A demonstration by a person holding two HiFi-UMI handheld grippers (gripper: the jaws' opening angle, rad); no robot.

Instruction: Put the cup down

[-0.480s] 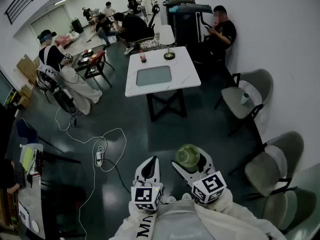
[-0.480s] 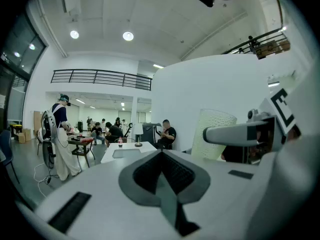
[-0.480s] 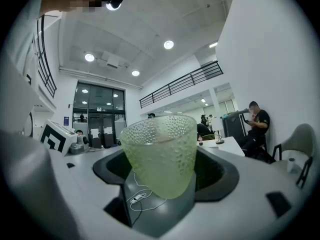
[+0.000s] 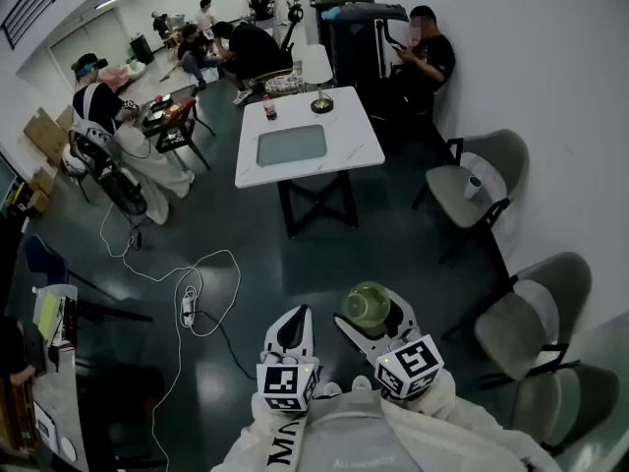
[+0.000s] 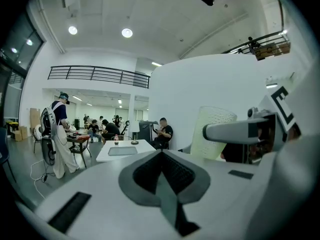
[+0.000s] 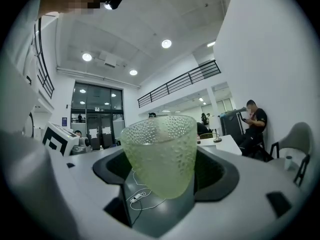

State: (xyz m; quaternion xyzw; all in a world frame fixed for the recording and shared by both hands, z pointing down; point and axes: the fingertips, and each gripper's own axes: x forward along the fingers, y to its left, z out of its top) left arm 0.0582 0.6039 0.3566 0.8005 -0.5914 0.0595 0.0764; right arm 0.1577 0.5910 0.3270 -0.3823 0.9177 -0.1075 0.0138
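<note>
A: The right gripper has the pale green translucent pebbled cup. Its jaws are spread wide, one dark pad on each flank of the lower body, gripping it.

B: How's it sitting in there?

A: Bolt upright! The long axis runs straight up and down, with the open mouth to the ceiling and the narrower base down between the jaws. From the head view you look right into that mouth.

B: And where is it in the room?

A: Up in the air, close in front of the person, over the dark glossy floor. It's well short of the white marble-topped desk ahead, and it touches nothing but the gripper.

B: The other hand?

A: The left gripper rides just beside the right one. Its jaws are pressed together with nothing between them, and it points the same way, toward the desk.

B: Anything on that desk?

A: A small red-labelled bottle stands near the far left corner, and there's a grey rectangular panel in the middle. Off to the right, a grey padded chair stands by the wall, and a white cable loops across the floor on the left.
</note>
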